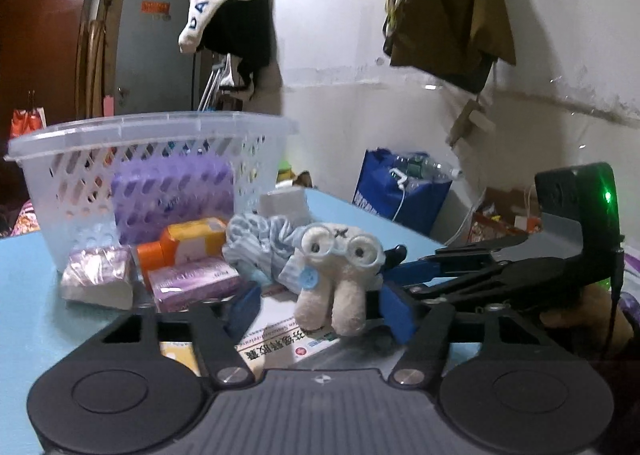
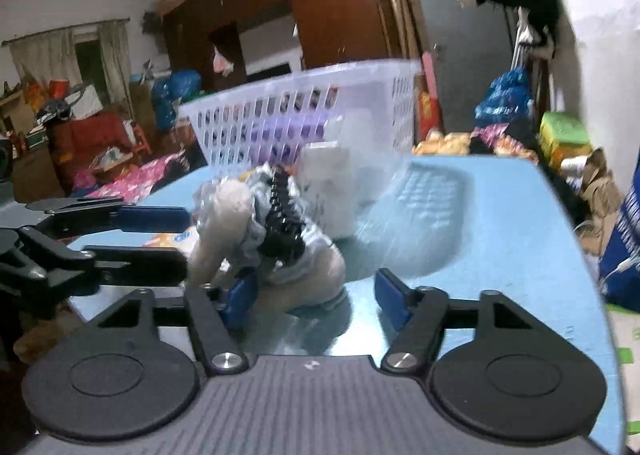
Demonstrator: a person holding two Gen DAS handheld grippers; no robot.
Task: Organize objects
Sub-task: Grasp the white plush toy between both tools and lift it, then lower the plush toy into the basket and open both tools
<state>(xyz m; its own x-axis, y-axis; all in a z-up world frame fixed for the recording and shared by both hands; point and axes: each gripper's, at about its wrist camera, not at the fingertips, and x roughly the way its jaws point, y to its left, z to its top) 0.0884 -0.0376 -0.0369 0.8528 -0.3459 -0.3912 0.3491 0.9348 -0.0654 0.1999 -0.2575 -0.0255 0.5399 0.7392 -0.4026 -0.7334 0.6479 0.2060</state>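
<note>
Both grippers low over blue table (image 1: 24,295), angled slightly down. Left gripper (image 1: 320,307) jaws half-open around plush toy (image 1: 340,275); pad contact unclear. Right gripper (image 2: 316,297) jaws apart, left finger (image 2: 240,295) at the toy's base, right finger clear; no grasp seen. One white basket (image 1: 160,159) behind toy, purple pack (image 1: 172,191) inside. Left view only: two purple packets (image 1: 192,283), one orange box (image 1: 192,239), leaflet (image 1: 280,343). Right view only: black clip (image 2: 284,223) on toy's back, blurred.
</note>
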